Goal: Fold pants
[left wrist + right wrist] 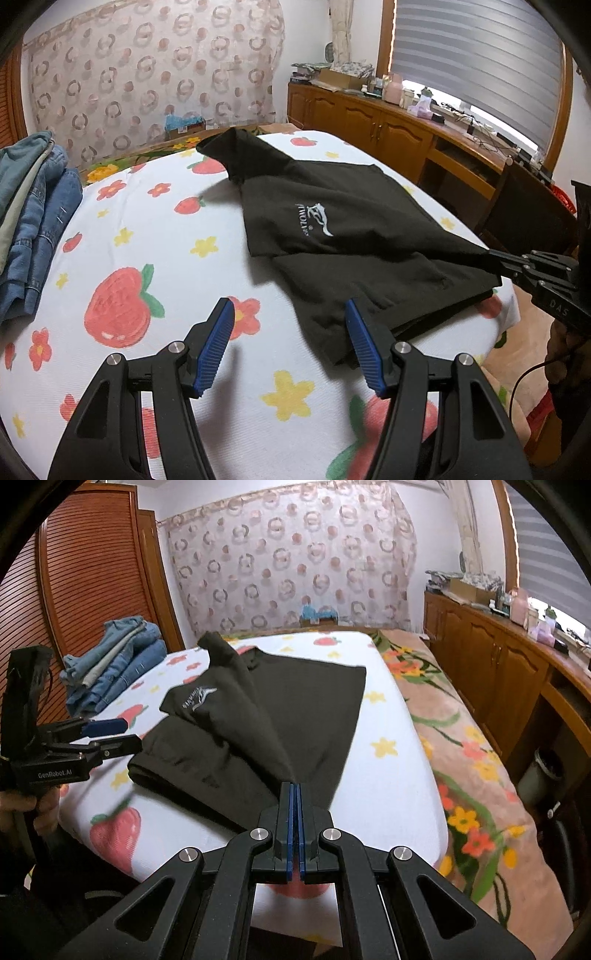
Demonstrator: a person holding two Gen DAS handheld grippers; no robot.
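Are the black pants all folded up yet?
Not yet. The black pants already lie partly doubled over on the strawberry sheet. The right gripper is shut on one corner, pulling it taut. The left gripper is open, holding nothing. Still left: laying that flap flat.

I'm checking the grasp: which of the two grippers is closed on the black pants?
The right gripper: its blue pads are pressed together on a lifted fold of the black pants. The left gripper hangs open above the bedsheet, holding nothing.

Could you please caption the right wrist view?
Right gripper pinches black pants on the strawberry-print sheet.
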